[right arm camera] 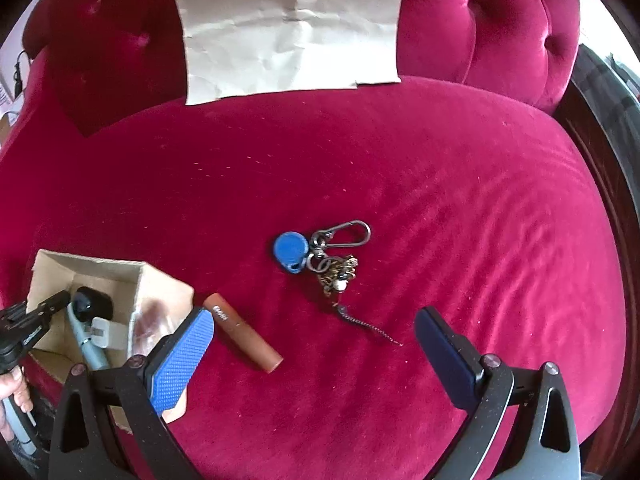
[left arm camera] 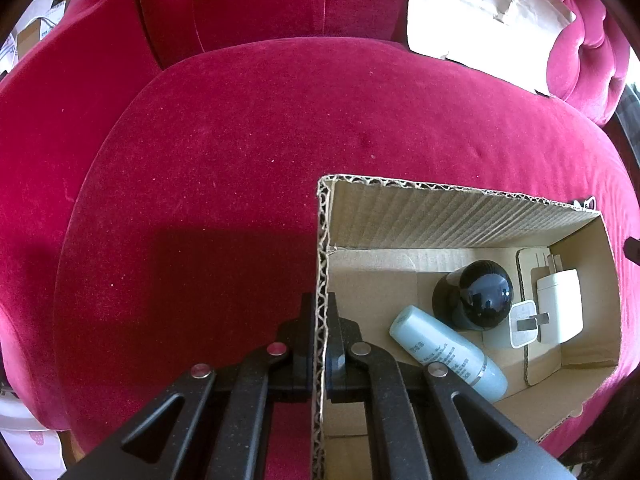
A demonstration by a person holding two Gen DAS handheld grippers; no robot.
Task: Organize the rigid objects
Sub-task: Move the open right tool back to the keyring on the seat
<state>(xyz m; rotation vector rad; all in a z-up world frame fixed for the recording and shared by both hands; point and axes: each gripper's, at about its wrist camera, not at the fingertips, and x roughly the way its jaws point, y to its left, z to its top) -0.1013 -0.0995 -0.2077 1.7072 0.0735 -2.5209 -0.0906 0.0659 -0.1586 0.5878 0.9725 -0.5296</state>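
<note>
An open cardboard box (left arm camera: 452,216) sits on the red velvet seat. Inside it lie a pale blue bottle (left arm camera: 448,354), a black round-topped device (left arm camera: 474,296) and two white plug adapters (left arm camera: 556,304). My left gripper (left arm camera: 320,312) is shut on the box's left wall, one finger on each side of the corrugated edge. In the right wrist view the box (right arm camera: 160,292) is at the lower left. A brown tube (right arm camera: 242,332) lies beside it, and a key bunch with a blue fob (right arm camera: 320,254) lies further out. My right gripper (right arm camera: 316,334) stands wide open above the seat, near the tube and keys.
A crumpled sheet of brown paper (right arm camera: 288,28) leans on the tufted backrest. The seat's edge curves away at the right, with a dark wooden frame (right arm camera: 600,184) beyond. A hand (right arm camera: 12,396) holds the left gripper's handle at the lower left.
</note>
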